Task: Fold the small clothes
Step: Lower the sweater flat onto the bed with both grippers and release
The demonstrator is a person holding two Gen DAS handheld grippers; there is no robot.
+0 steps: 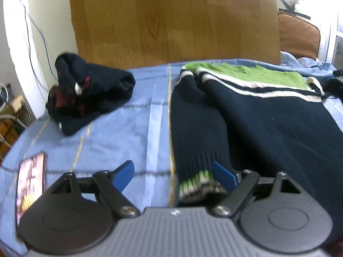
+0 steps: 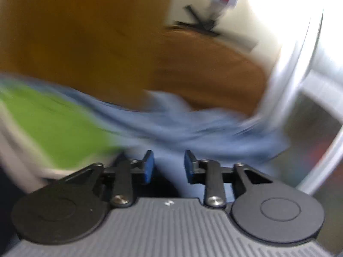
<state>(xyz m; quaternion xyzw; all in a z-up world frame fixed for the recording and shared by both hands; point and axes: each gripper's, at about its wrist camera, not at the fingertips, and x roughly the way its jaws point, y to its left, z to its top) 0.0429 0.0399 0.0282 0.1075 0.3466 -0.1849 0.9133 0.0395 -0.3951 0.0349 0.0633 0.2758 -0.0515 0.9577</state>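
Observation:
A navy knit sweater (image 1: 268,124) with a green yoke and white stripes lies flat on the blue bed sheet (image 1: 120,132). Its left sleeve runs toward me, and the green-striped cuff (image 1: 197,186) sits between my left fingers. My left gripper (image 1: 173,174) is wide open around that cuff, its right pad (image 1: 225,175) beside the sleeve. In the blurred right wrist view my right gripper (image 2: 169,167) is open with a narrow gap and empty, over blue sheet, with the sweater's green part (image 2: 53,124) to its left.
A folded dark navy and red garment (image 1: 90,92) lies at the back left of the bed. A phone (image 1: 32,182) lies at the near left edge. A wooden headboard (image 1: 171,21) stands behind, and a brown pillow (image 1: 298,36) sits at the back right.

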